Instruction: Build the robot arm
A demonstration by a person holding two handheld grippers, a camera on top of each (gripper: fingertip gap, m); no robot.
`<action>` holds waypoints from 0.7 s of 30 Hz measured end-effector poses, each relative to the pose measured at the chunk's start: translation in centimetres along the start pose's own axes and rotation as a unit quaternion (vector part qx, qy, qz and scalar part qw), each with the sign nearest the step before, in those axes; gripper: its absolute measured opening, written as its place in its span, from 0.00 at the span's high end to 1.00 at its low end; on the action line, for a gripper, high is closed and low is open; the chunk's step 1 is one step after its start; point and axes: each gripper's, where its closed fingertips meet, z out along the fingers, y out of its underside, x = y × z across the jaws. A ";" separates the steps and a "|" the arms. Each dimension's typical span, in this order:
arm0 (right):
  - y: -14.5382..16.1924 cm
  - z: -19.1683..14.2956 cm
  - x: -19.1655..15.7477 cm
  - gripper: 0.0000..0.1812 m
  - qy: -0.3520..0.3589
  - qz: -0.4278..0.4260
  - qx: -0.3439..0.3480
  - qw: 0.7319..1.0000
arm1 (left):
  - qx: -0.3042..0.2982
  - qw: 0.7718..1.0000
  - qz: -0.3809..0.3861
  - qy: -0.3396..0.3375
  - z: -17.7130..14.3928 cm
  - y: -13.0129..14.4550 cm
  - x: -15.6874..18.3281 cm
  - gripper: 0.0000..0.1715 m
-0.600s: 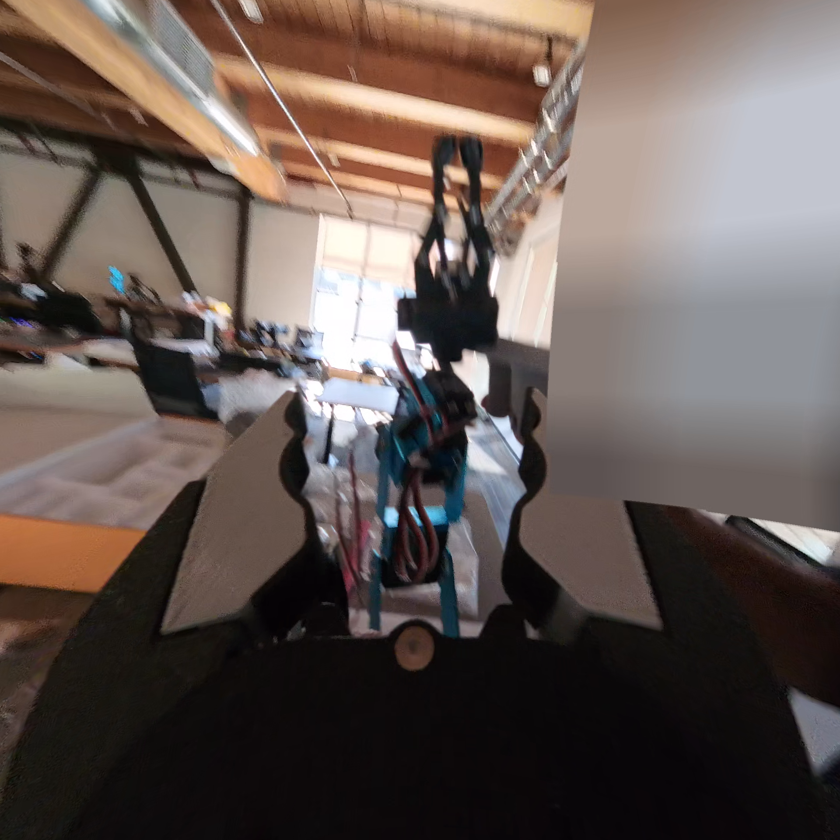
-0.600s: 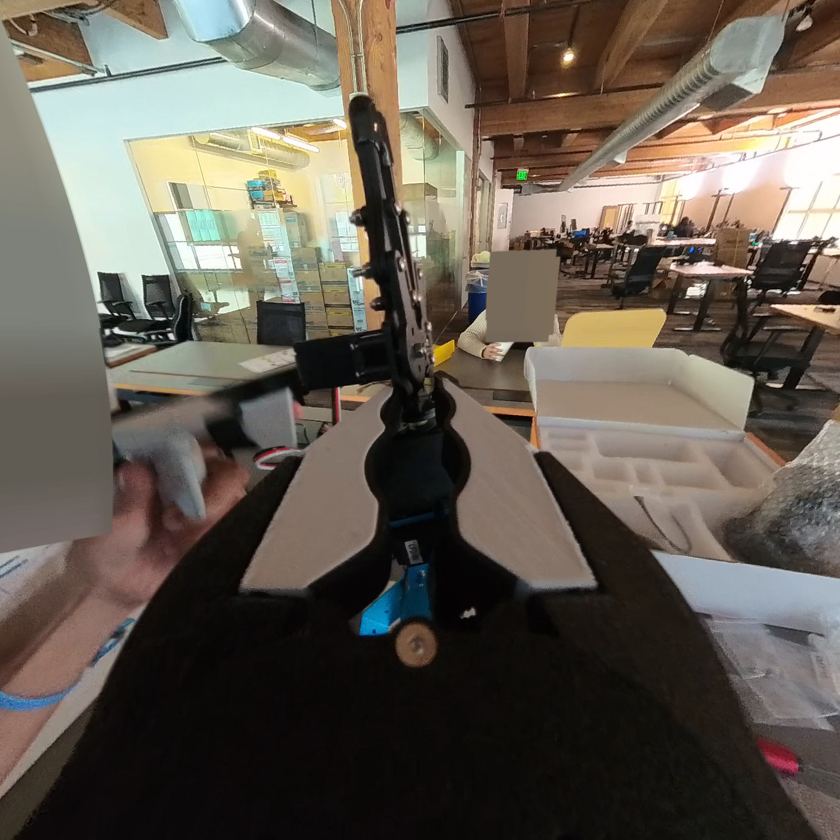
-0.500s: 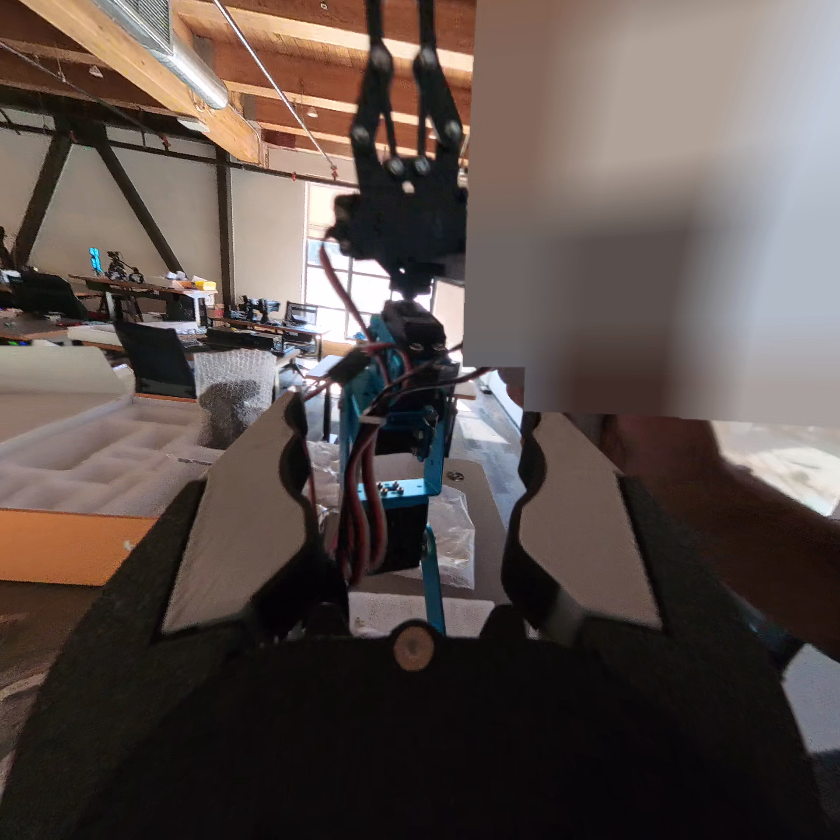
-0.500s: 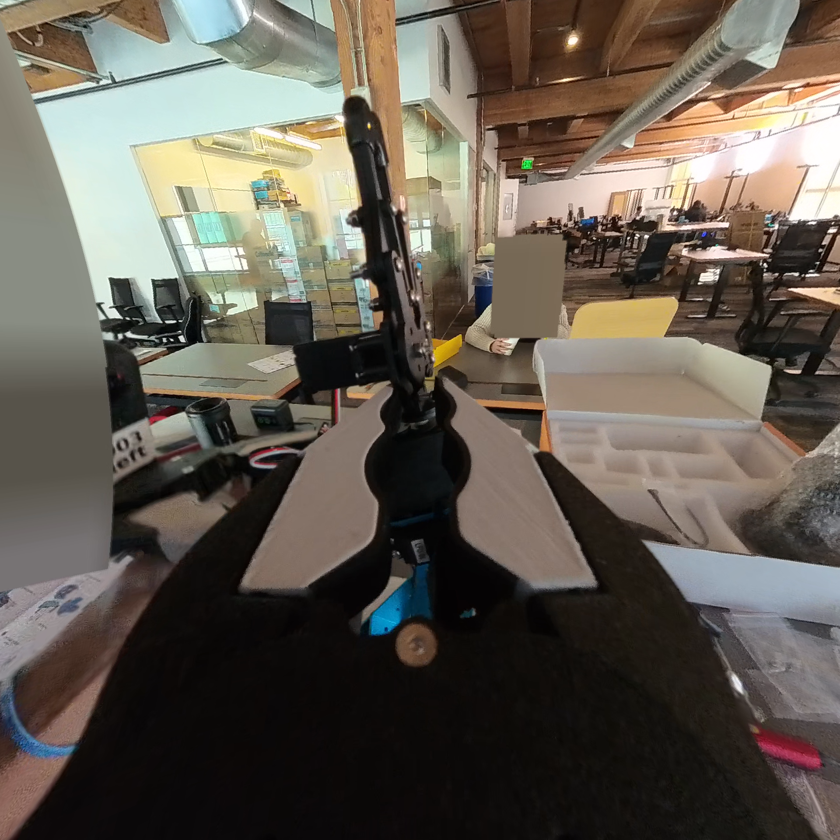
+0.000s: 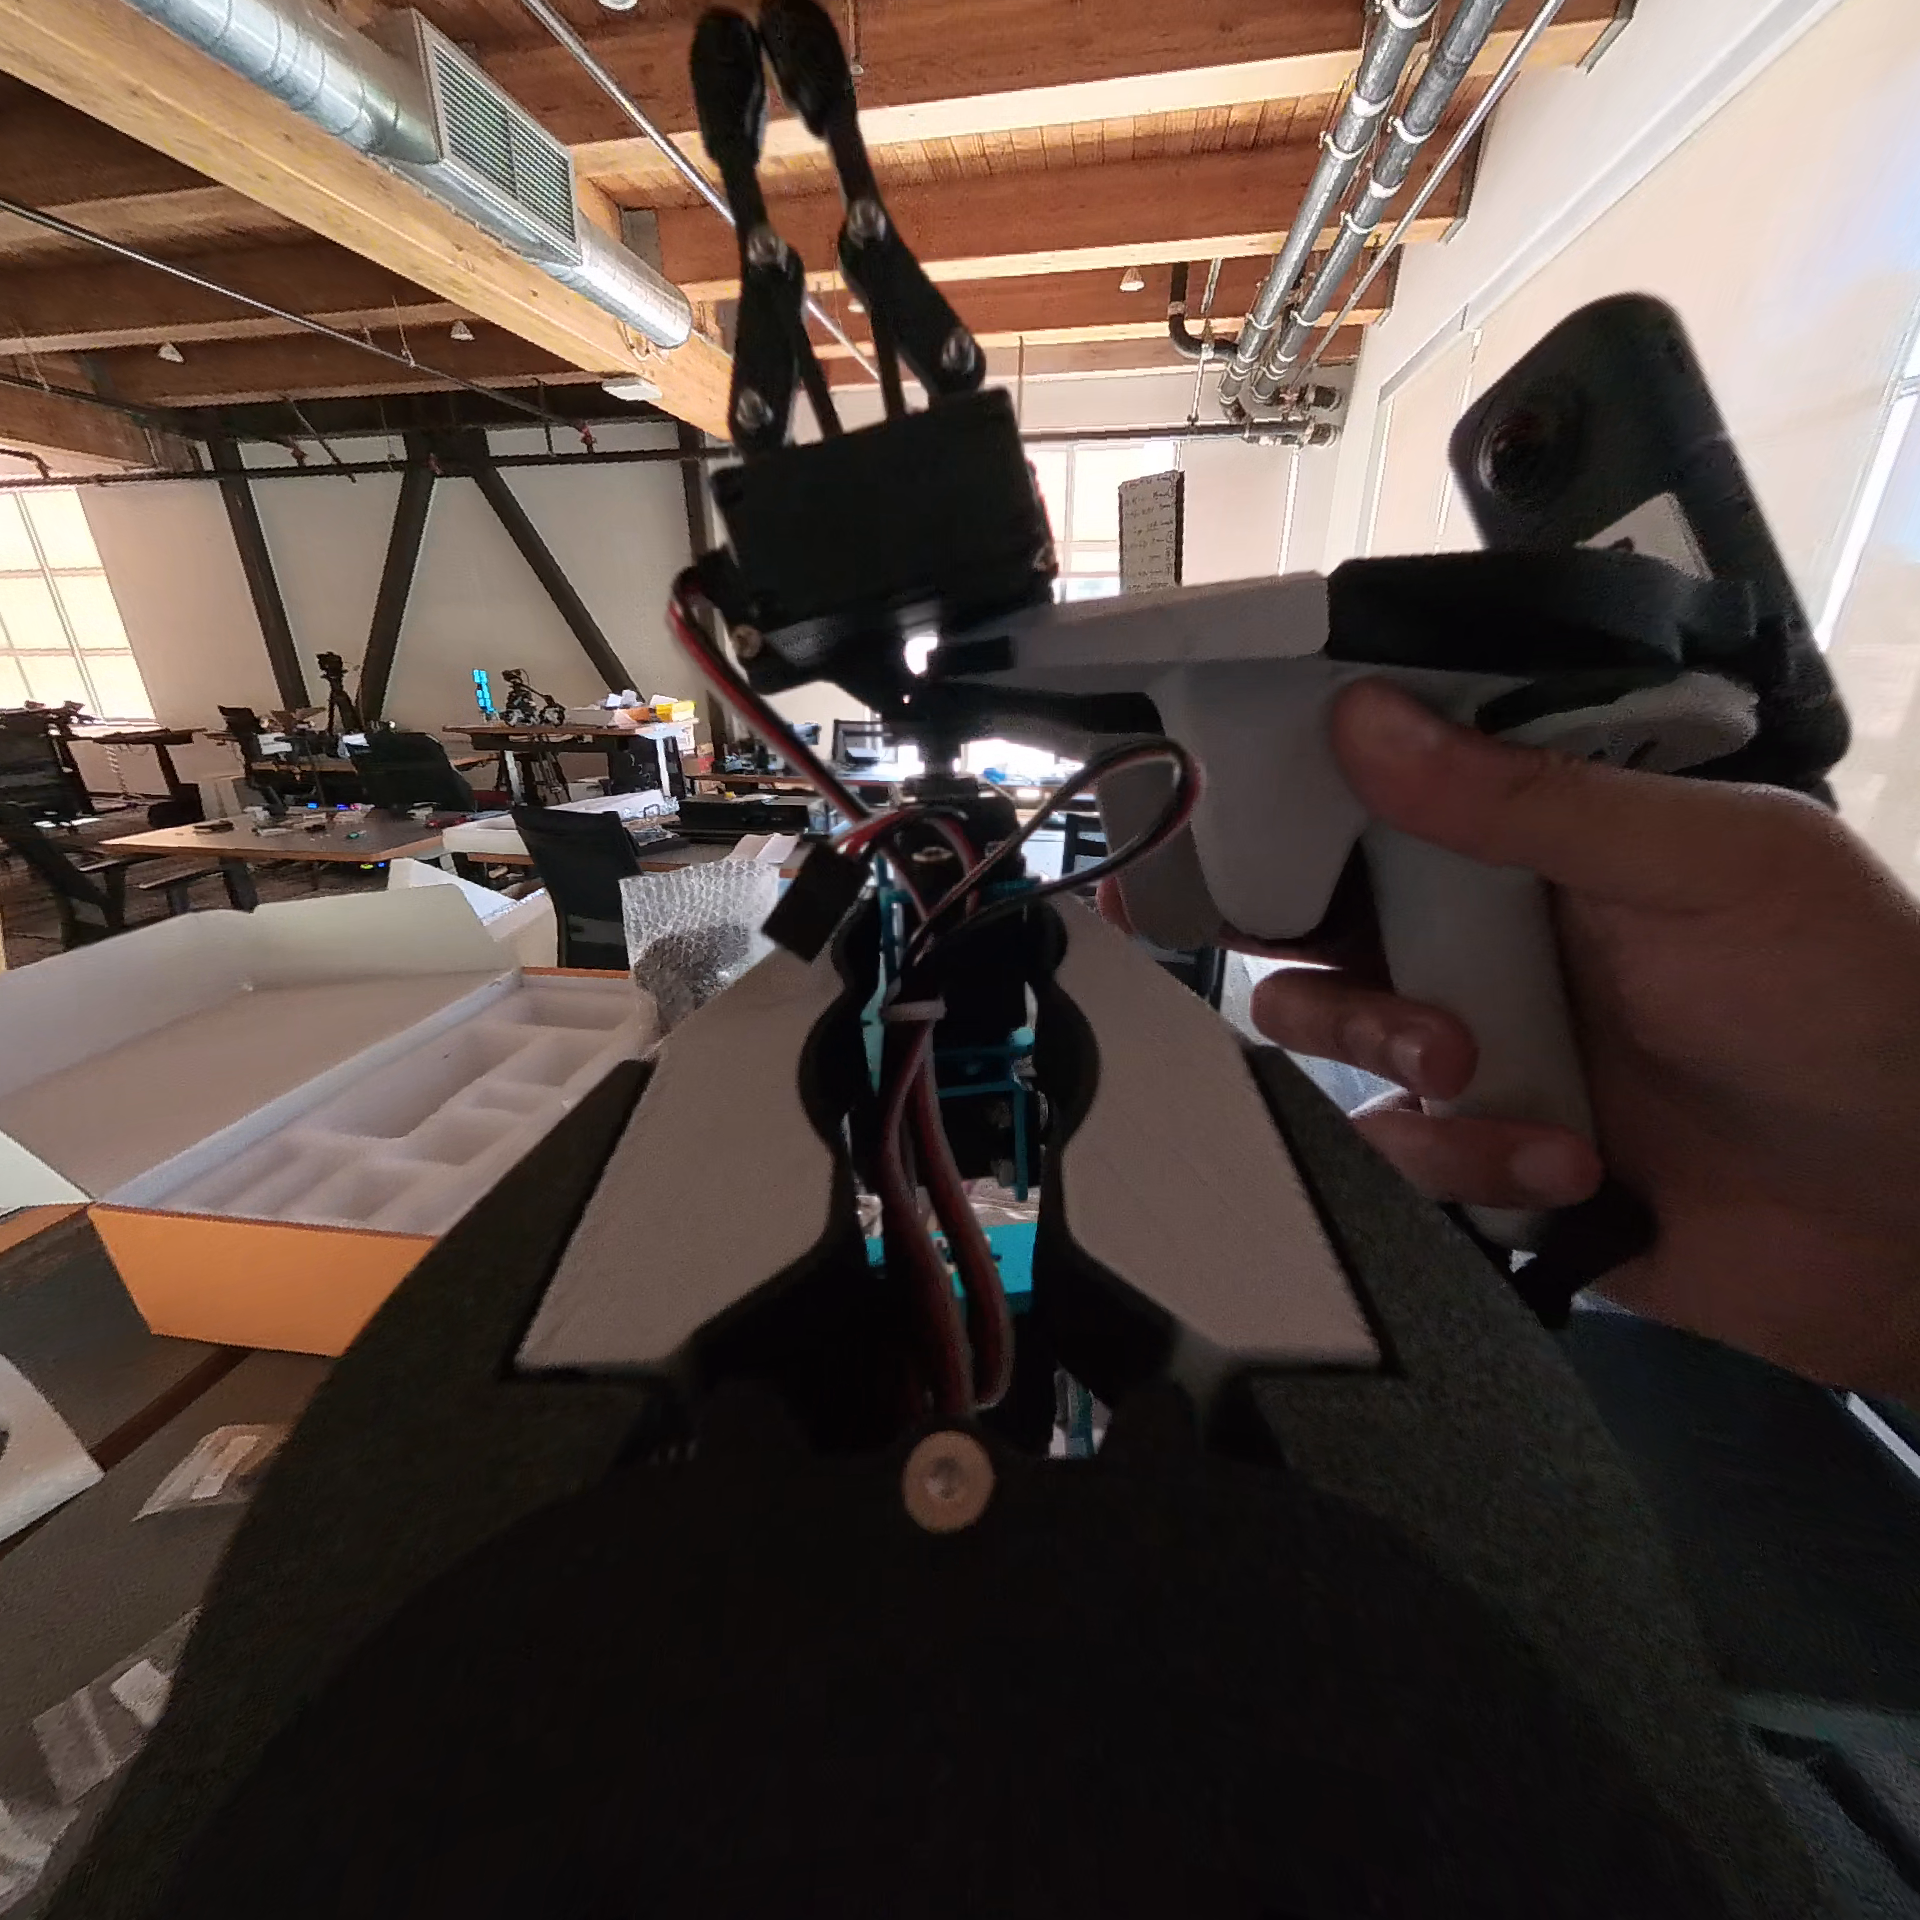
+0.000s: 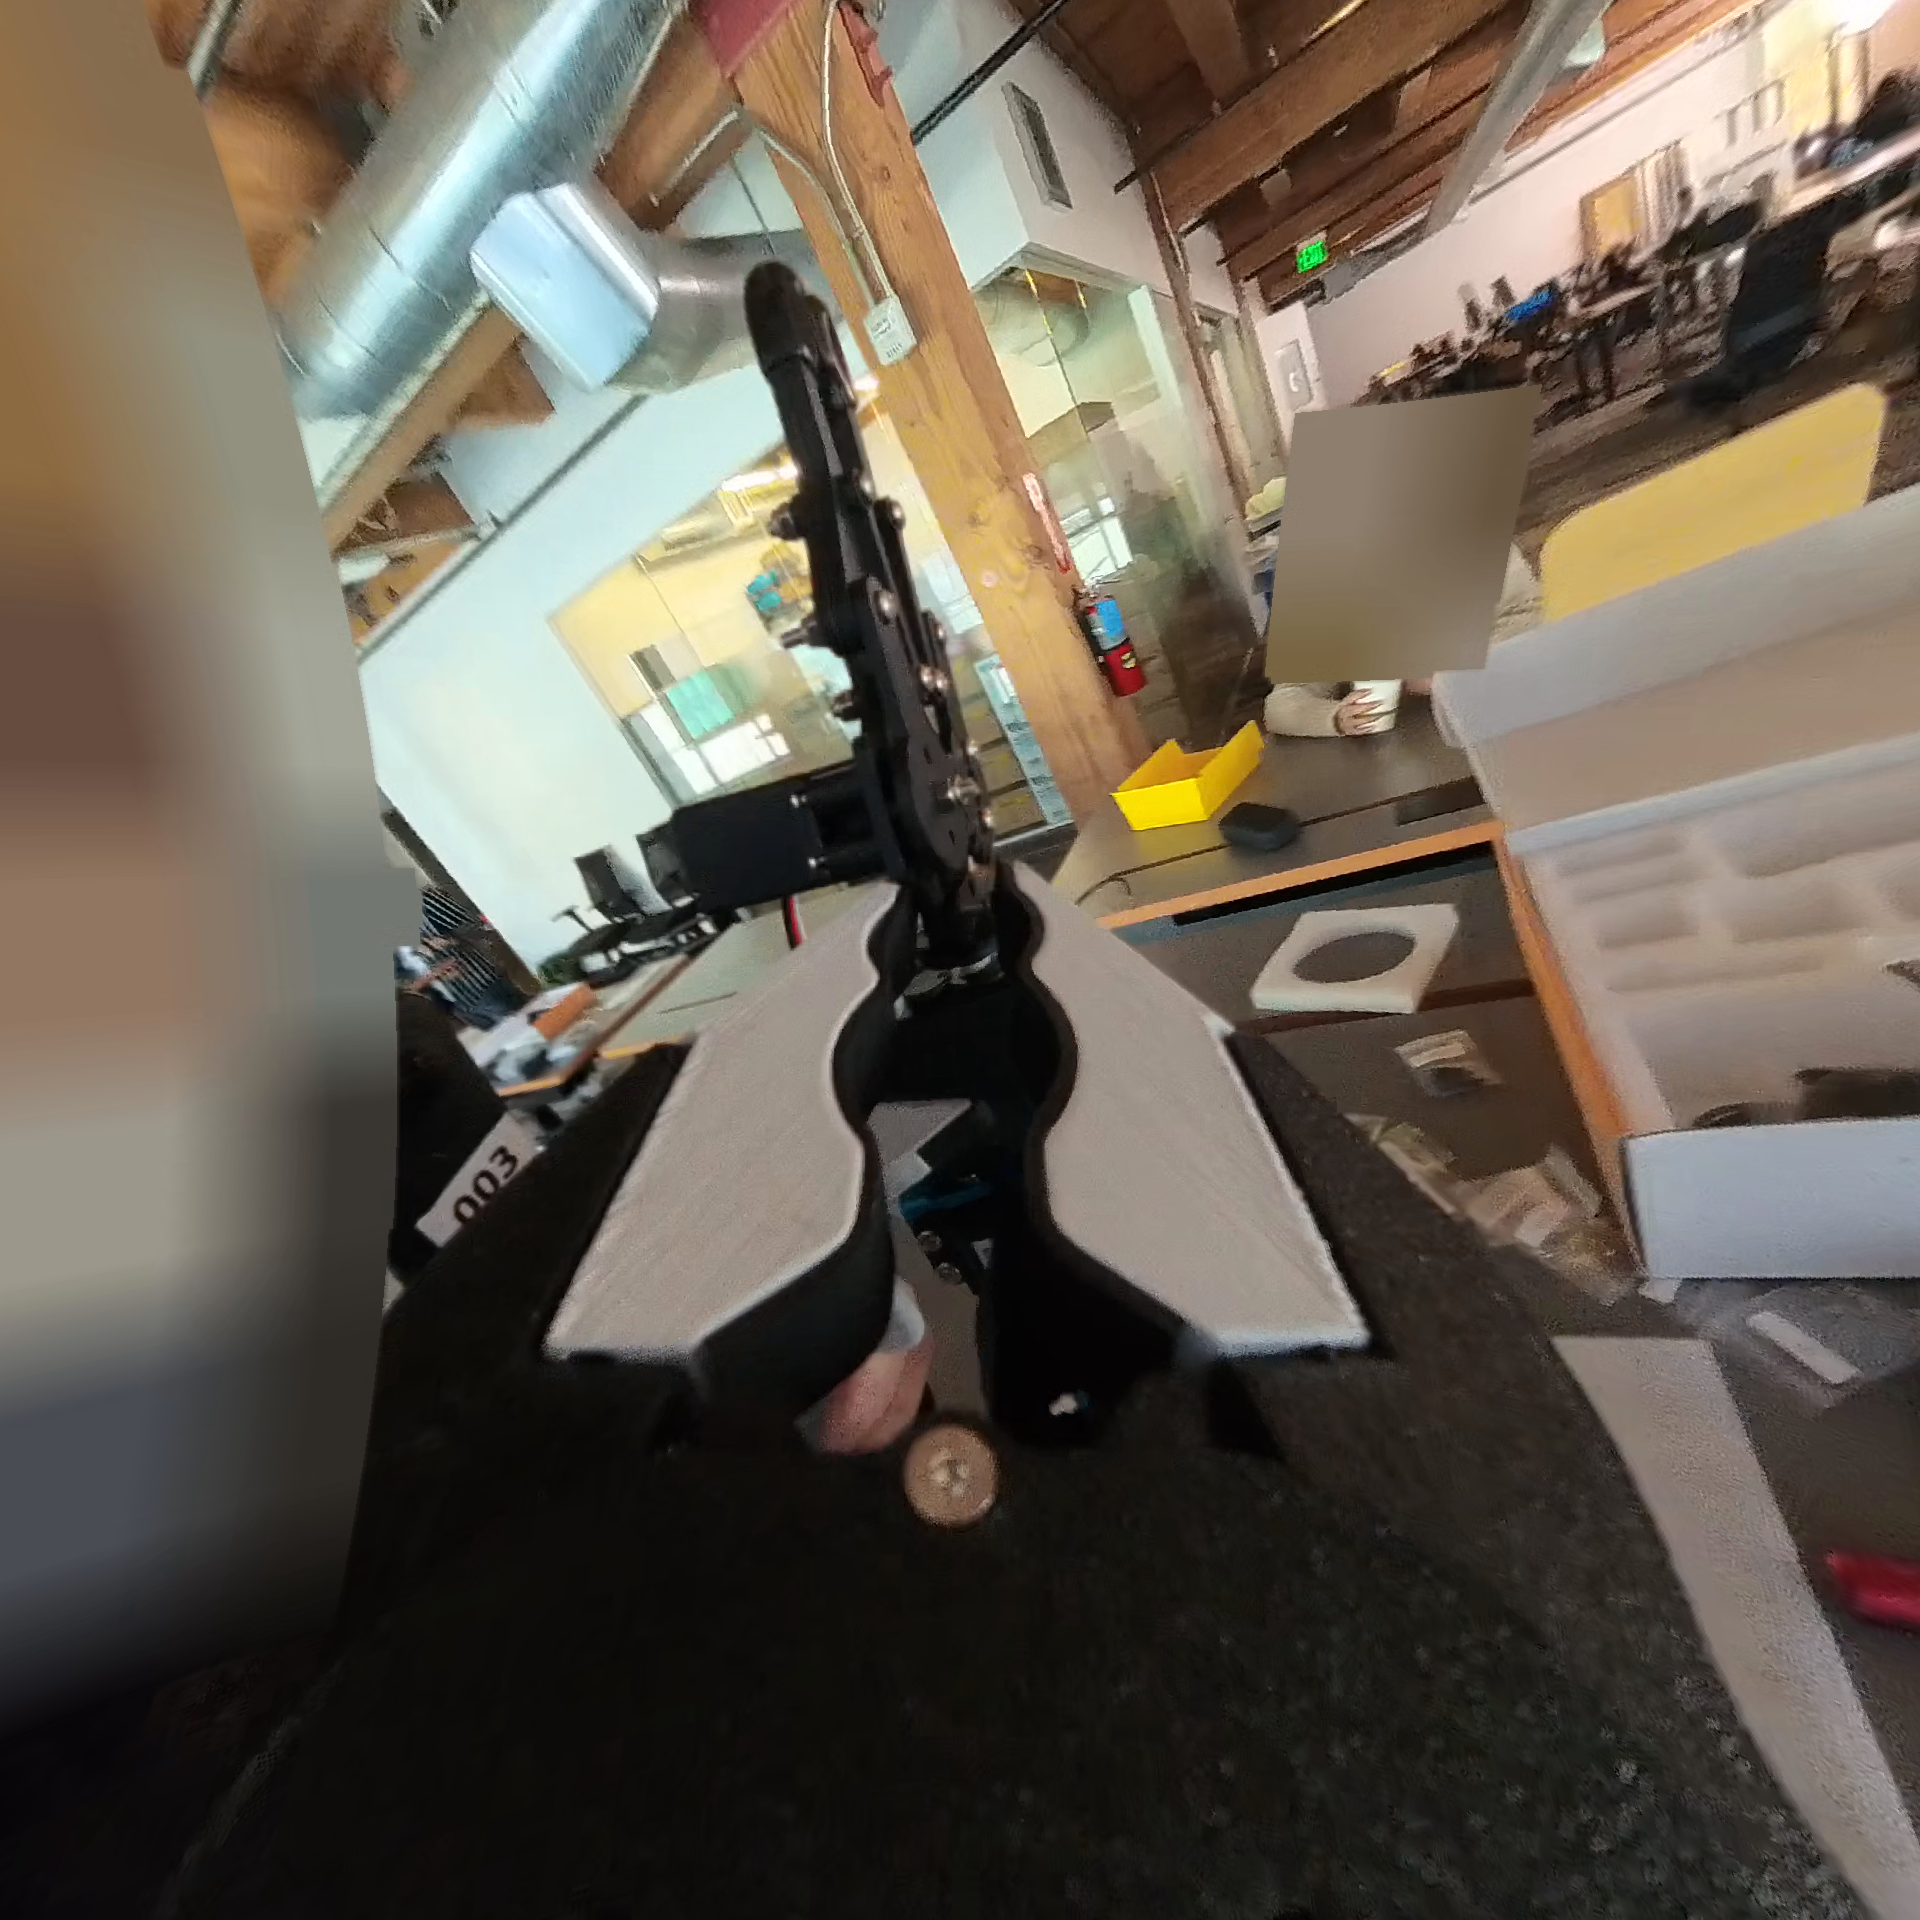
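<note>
A small robot arm with a blue metal frame [image 5: 977, 1081], red and brown wires [image 5: 935, 1143], a black servo block [image 5: 883, 561] and a thin black claw [image 5: 790, 208] stands upright between both grippers. My left gripper [image 5: 945, 935] is shut on its blue frame and wires, low down. My right gripper [image 6: 953, 894] is shut on the arm's neck, just under the claw [image 6: 831, 520] and beside the servo block [image 6: 758, 842]. In the left wrist view the right gripper's white handle [image 5: 1299, 790] comes in from the right, held by a hand [image 5: 1662, 1039].
An open white foam-lined box with orange sides [image 5: 260, 1268] and a bubble-wrap bundle [image 5: 686, 914] lie to the left. The right wrist view shows the box [image 6: 1766, 1216], a white foam square [image 6: 1278, 987], a yellow bin [image 6: 1184, 800], a red tool [image 6: 1870, 1600] and a wooden post [image 6: 935, 416]. My two grippers' fingertips are within a few centimetres of each other.
My left gripper was open in front of the small arm; it has moved in and shut on the blue frame. My right gripper kept its hold and tilted with the arm.
</note>
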 end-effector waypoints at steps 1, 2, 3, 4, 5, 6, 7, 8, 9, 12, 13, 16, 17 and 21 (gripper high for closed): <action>0.0 -0.1 0.1 0.93 0.003 -0.005 -0.001 1.000 | 0.000 1.000 -0.004 0.004 0.0 -0.1 0.1 0.86; -0.1 -0.3 0.1 0.92 0.012 -0.021 -0.004 1.000 | 0.002 1.000 -0.008 0.009 -0.1 -0.2 0.3 0.86; -0.1 -0.4 0.0 0.93 0.012 -0.021 -0.005 1.000 | 0.005 1.000 -0.012 0.013 -0.2 -0.4 0.4 0.87; -0.1 -0.5 -0.1 0.93 0.005 -0.005 -0.006 1.000 | 0.007 1.000 -0.016 0.016 -0.3 -0.5 0.5 0.87; -0.1 -0.6 -0.1 0.92 -0.002 0.013 -0.007 1.000 | 0.007 1.000 -0.018 0.017 -0.3 -0.4 0.5 0.87; -0.1 -0.7 -0.1 0.92 -0.003 0.018 -0.006 1.000 | 0.008 1.000 -0.017 0.016 -0.3 -0.4 0.6 0.87; -0.1 -0.7 0.0 0.92 0.001 0.011 -0.006 1.000 | 0.008 1.000 -0.017 0.014 -0.2 -0.4 0.6 0.87; -0.1 -0.8 0.1 0.93 0.007 0.003 -0.009 1.000 | 0.008 1.000 -0.018 0.014 -0.1 -0.3 0.6 0.87; -0.1 -0.8 0.2 0.93 0.012 0.000 -0.013 1.000 | 0.009 1.000 -0.021 0.013 -0.1 -0.3 0.6 0.87; -0.1 -1.0 0.3 0.92 0.013 -0.003 -0.026 1.000 | 0.008 1.000 -0.022 0.014 0.0 -0.3 0.7 0.87; 0.0 -1.0 0.3 0.92 0.012 -0.004 -0.029 1.000 | 0.007 1.000 -0.021 0.014 0.0 -0.3 0.7 0.87; -0.2 -1.5 0.1 0.90 0.001 0.005 -0.026 1.000 | 0.006 1.000 -0.025 0.013 -0.1 -0.3 0.6 0.87; -0.4 -1.7 0.2 0.88 0.002 0.004 -0.025 1.000 | 0.006 1.000 -0.025 0.012 -0.1 -0.3 0.6 0.87; -0.8 -2.5 -0.3 0.87 -0.009 -0.013 -0.024 1.000 | 0.007 1.000 -0.023 0.013 -0.2 -0.4 0.6 0.87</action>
